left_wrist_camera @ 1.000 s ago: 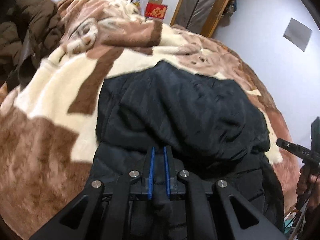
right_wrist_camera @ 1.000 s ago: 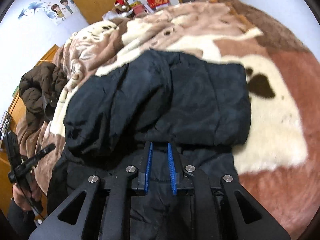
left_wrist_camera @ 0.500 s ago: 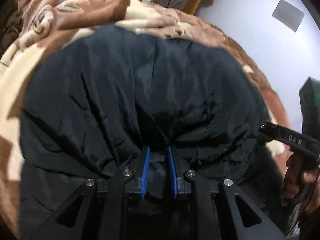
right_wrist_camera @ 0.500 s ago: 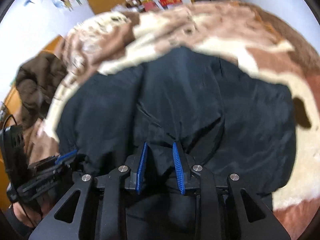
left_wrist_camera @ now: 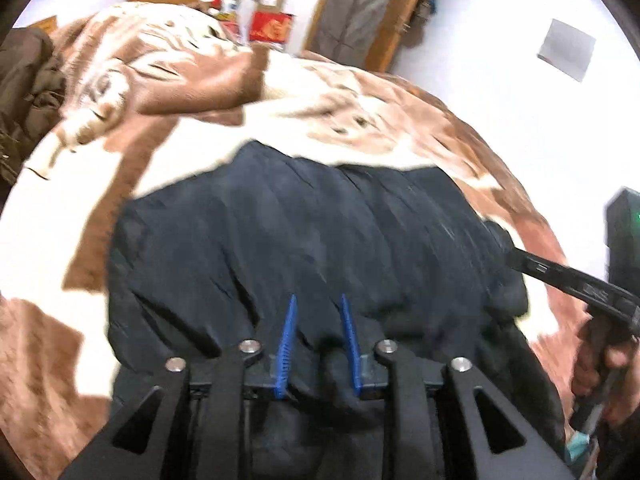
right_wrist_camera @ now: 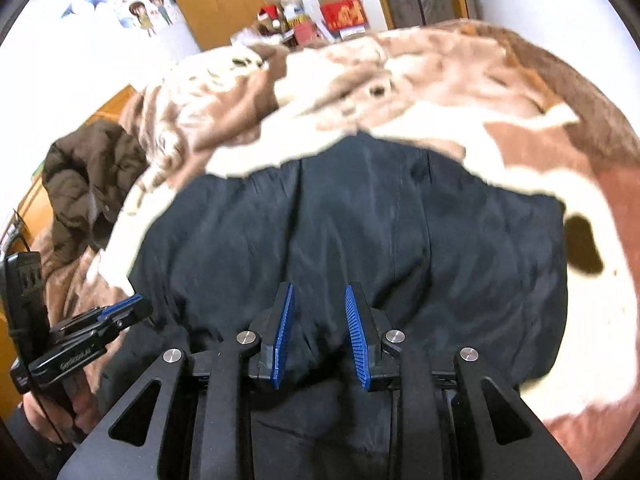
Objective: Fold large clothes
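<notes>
My left tongs [left_wrist_camera: 317, 316] and right tongs [right_wrist_camera: 319, 307] stand parted, jacket cloth loose between their blades. The black padded jacket [left_wrist_camera: 312, 236] lies doubled at six o'clock on the brown-and-cream blanket [left_wrist_camera: 52, 216]. I judge another fold remains.

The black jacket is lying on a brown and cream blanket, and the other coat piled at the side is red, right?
Not quite. The black jacket does lie on the brown and cream blanket, but the other coat at the side is dark brown, as the right wrist view shows.
</notes>
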